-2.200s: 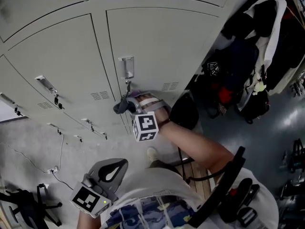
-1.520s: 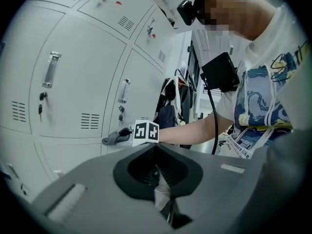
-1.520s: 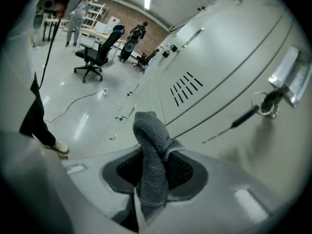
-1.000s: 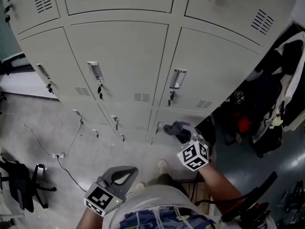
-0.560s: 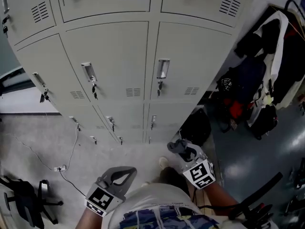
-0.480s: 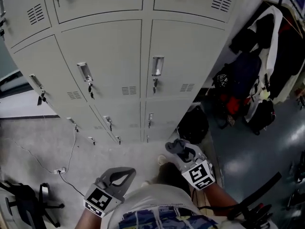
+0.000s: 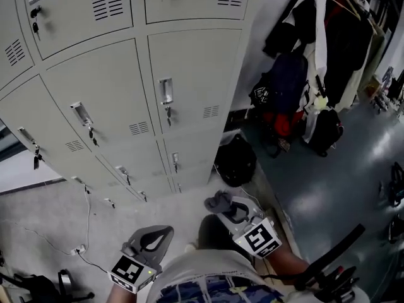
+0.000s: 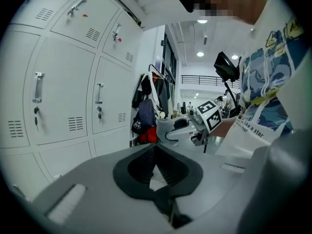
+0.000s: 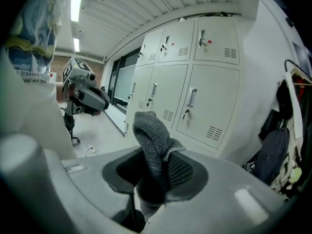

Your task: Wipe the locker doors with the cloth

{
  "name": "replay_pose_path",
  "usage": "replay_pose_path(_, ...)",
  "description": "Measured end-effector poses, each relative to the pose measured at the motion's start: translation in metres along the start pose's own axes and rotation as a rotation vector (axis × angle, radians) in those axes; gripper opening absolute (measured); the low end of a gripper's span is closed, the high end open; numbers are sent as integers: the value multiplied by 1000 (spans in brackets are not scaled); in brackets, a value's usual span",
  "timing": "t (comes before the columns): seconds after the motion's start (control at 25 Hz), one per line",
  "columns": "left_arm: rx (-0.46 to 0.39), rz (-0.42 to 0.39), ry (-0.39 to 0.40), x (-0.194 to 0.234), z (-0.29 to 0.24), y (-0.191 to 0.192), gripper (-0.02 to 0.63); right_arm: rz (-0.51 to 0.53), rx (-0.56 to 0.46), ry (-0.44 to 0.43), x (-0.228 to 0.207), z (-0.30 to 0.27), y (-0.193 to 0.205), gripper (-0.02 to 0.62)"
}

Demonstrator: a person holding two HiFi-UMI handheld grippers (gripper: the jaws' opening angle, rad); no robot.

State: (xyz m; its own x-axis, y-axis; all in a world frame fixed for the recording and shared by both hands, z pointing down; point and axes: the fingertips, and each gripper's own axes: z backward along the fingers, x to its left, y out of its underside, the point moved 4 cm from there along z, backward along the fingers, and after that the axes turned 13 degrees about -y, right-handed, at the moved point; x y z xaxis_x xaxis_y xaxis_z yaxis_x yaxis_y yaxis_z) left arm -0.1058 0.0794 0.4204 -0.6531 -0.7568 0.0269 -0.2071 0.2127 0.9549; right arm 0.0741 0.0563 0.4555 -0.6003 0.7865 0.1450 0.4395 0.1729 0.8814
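Observation:
The grey cloth [image 9: 152, 143] stands bunched between the jaws of my right gripper [image 9: 155, 172], which is shut on it. In the head view that right gripper [image 7: 222, 206] hangs low near my body, its cloth [image 7: 216, 201] well clear of the pale grey locker doors [image 7: 189, 62]. Those locker doors [image 9: 207, 99] rise ahead of it at some distance. My left gripper [image 7: 161, 233] is held low at my left side. Its jaws are shut with nothing between them, as the left gripper [image 8: 155, 149] view shows. Locker doors [image 8: 63, 96] fill that view's left side.
Coats and bags [image 7: 303, 74] hang on a rack right of the lockers. A black bag [image 7: 235, 160] sits on the floor at the lockers' foot. A cable [image 7: 85, 229] runs across the floor at lower left. Keys hang from several door handles [image 7: 165, 92].
My right gripper has come away from the lower locker door and drawn back to my body with the cloth. The head view has swung. The left gripper stays low.

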Motion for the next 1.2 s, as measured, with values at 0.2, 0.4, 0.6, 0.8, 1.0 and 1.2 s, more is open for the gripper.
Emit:
replay_pose_path(0.2, 8, 70, -25, -3, 1, 4, 2, -7, -9, -31, 3, 6, -1, 115)
replay_pose_path(0.4, 22, 69, -43, -13, -3, -8, 2, 12, -24, -52, 3, 16, -9, 115)
replay_pose_path(0.6, 11, 73, -27, -31, -9, -11, 2, 43, -32, -69, 14, 28, -17, 115)
replay_pose_path(0.8, 19, 86, -3, -51, -14, -10, 2, 55, -27, -67, 19, 45, -15, 115)
replay_pose_path(1.0, 33, 89, 22, -74, -24, -9, 2, 48, -14, -70, 23, 66, -3, 115)
replay_pose_path(1.2, 53, 62, 58, -104, -36, -12, 2, 34, 4, -52, 24, 93, 10, 114)
